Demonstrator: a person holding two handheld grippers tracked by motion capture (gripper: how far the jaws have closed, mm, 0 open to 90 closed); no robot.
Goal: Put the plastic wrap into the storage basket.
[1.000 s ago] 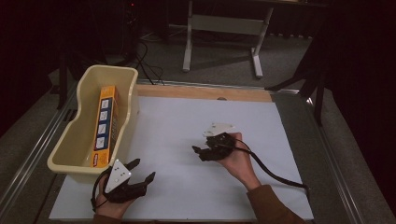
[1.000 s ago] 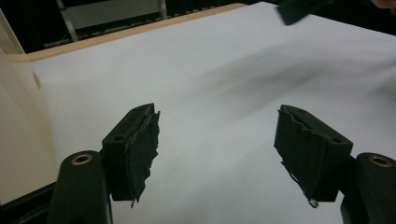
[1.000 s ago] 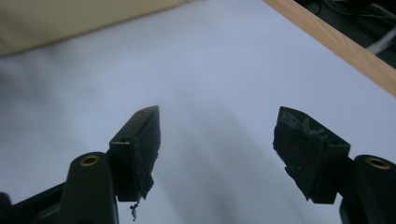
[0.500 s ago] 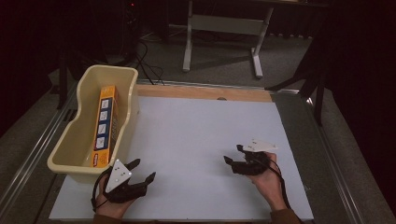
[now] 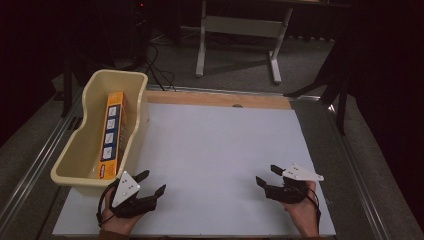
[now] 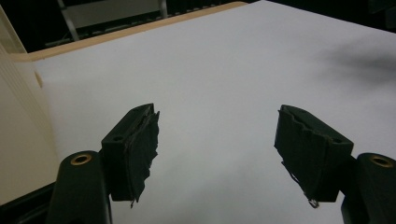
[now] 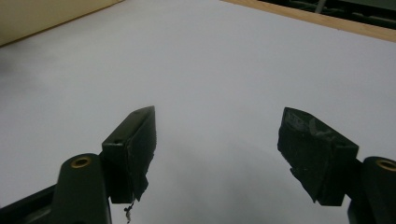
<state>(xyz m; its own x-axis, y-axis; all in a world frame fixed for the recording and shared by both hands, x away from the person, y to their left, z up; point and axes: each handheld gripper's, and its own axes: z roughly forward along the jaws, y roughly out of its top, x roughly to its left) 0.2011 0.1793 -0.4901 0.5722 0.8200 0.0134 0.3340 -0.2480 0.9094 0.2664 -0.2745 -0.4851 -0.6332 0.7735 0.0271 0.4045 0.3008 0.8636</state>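
Near the left front corner of the white table sheet [image 5: 220, 145]: black two-jaw left gripper [image 5: 152, 181], grey three-cornered plate on top, carried in the left hand [image 5: 112, 217] and parked just beside the near end of the cream plastic tub [image 5: 82, 182]. Points forward and a little to the right, away from the tub. Stands wide open in the left gripper view [image 6: 217, 121], worn black pads [image 6: 140, 149] apart over bare sheet, nothing between them. Looks like a waiting pose: close enough to steady the tub, clear of its opening.

Inside that tub: long orange cardboard box [image 5: 112, 132] with a row of white panels, laid lengthwise and leaning against the right-hand wall, one end towards the near wall. Fits only along the tub's long run, hence probably that lie. Touched by neither gripper.

Well apart, at the right front of the sheet: black two-jaw right gripper [image 5: 266, 175], held low in the right hand [image 5: 302, 212], aimed leftwards across the table. Jaws just been opening, now standing well apart, with only blank sheet between them in the right gripper view [image 7: 219, 121]. Grips nothing. Cream tub wall [image 7: 46, 14] far off at the top left there.

Reads as a resting stance at both front corners, the box already stowed. Beyond the sheet, a pale wooden strip [image 5: 220, 99] along the far edge.
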